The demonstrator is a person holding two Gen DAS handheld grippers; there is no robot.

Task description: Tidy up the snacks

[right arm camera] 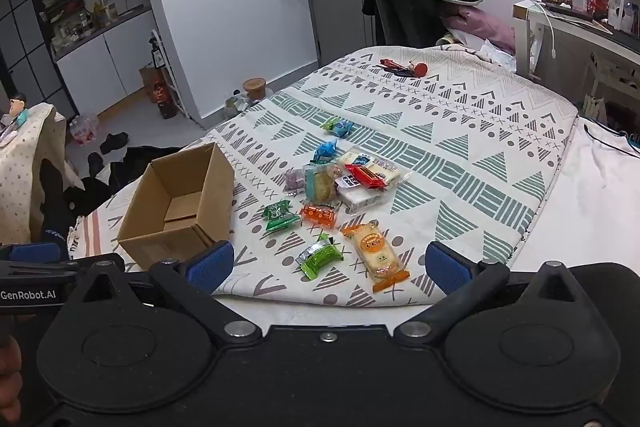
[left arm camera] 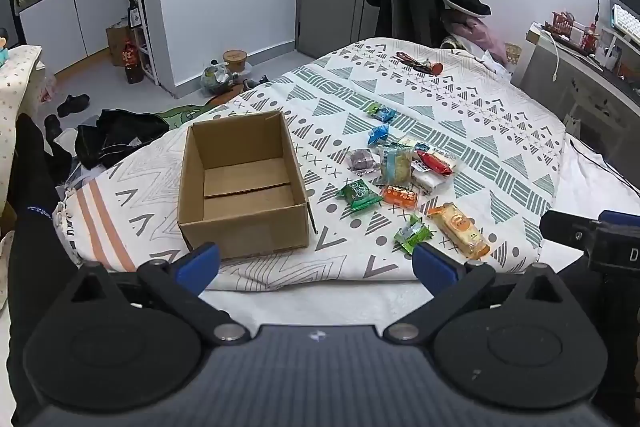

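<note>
Starting from the near edge: both tongs are spread wide with nothing between the blue pads, the left tongs (left arm camera: pixel 316 261) hovering just off the foot of the bed and the right tongs (right arm camera: pixel 330 265) beside it, so honestly nothing has been organized yet by my read. Closest to me on the patterned blanket (left arm camera: pixel 500 155) sit the long orange pack (right arm camera: pixel 376 255) and the green-silver candy (right arm camera: pixel 319 254), both lying near the blanket's front edge. A bit further in are the green packet (left arm camera: pixel 359 193) and the small orange packet (left arm camera: pixel 400 195), then the main heap with the red wrapper (left arm camera: pixel 434 162) on top of some clear-wrapped cakes, a purple one just left of it, and past that two blue candies (left arm camera: pixel 380 125) on their own. The cardboard box (left arm camera: pixel 244 187) stands open to the left of all the snacks, apart from them, and it's completely empty, so every piece is left to go in, assuming the box is the target. View differences: the left camera looks straight down into the box and shows its bare floor flaps, which the right camera only half catches. The right camera gives me a cleaner look at the near snacks, plus the other gripper body and a bit of my operator's hand at its left edge.
</note>
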